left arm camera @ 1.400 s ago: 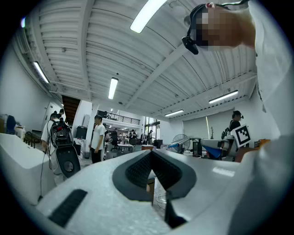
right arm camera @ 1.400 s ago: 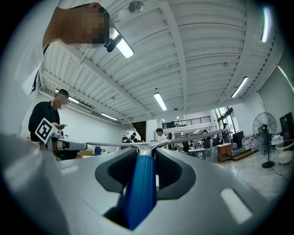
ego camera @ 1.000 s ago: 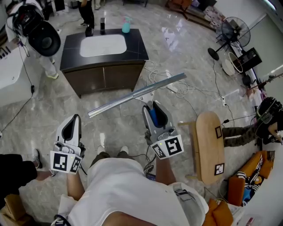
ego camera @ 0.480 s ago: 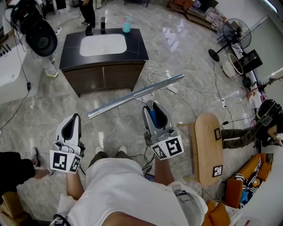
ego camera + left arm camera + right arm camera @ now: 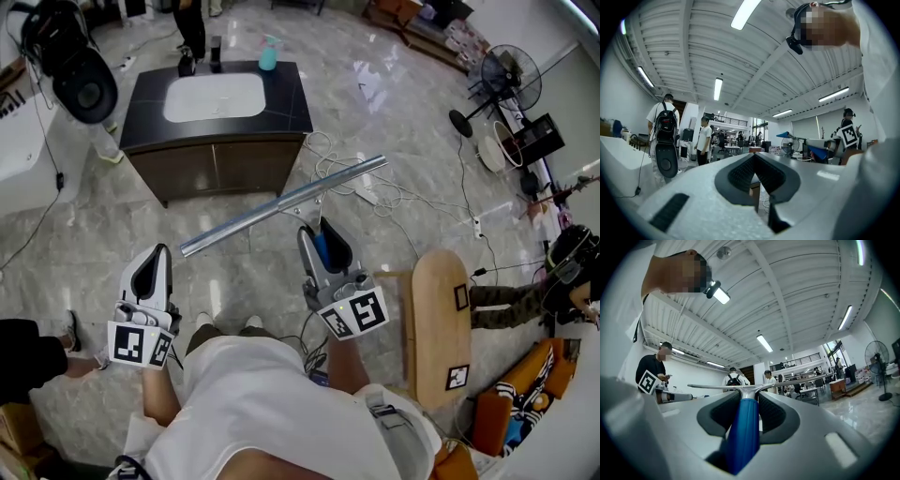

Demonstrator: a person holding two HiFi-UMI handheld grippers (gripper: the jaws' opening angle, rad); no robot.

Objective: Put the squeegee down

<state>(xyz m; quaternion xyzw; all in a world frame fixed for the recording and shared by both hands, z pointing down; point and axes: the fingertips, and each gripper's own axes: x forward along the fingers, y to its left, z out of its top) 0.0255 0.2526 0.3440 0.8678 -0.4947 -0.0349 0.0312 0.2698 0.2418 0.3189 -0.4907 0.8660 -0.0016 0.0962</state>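
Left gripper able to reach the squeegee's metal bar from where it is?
Probably yes. The left gripper is empty, and the squeegee, held by its blue handle in the right gripper, has its bar's near end in open air ahead, nothing between. Left jaws look closed.

Squeegee (image 5: 281,204): blue handle, silver blade. Right gripper (image 5: 321,234), left gripper (image 5: 159,251): pale grey, black pads, black-and-white square markers. Upper left: dark cabinet (image 5: 216,164) (white basin (image 5: 214,97), teal bottle (image 5: 268,54)). Grey veined floor (image 5: 394,122).
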